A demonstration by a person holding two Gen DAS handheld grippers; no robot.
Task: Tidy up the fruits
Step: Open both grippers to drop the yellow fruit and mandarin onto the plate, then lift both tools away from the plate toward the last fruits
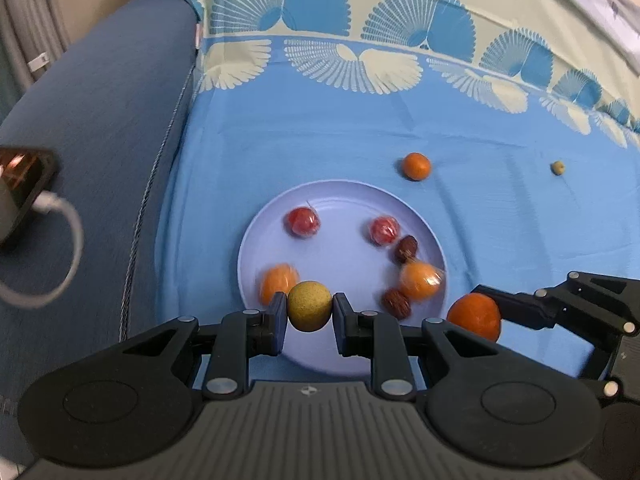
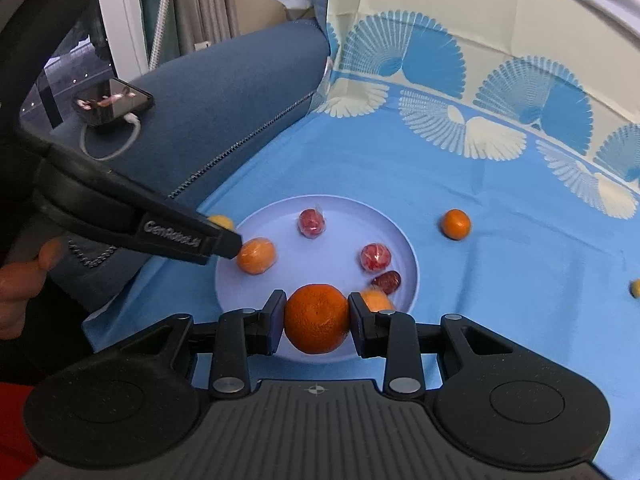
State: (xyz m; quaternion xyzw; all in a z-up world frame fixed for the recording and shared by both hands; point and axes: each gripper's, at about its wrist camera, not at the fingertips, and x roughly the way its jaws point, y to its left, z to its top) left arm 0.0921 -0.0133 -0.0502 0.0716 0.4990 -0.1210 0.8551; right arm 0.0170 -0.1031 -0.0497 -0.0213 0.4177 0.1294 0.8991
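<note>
Fruits (image 1: 303, 222): 7 on plate (image 1: 344, 356); left tongs (image 1: 310, 312) grip 1 yellow fruit (image 1: 310, 311), right tongs (image 2: 316, 320) 1 orange (image 2: 317, 319).

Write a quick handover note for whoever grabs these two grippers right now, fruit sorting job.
Left gripper: shut on a yellow-green fruit, above the near part of the plate.
Right gripper: shut on an orange, above the plate's near edge.
Done: the plate already holds two red wrapped fruits, two orange wrapped fruits and two dark dates.
Left: drop both held fruits on the plate, then fetch the small orange and the tiny yellow fruit, both lying on the blue cloth beyond the plate.
</note>
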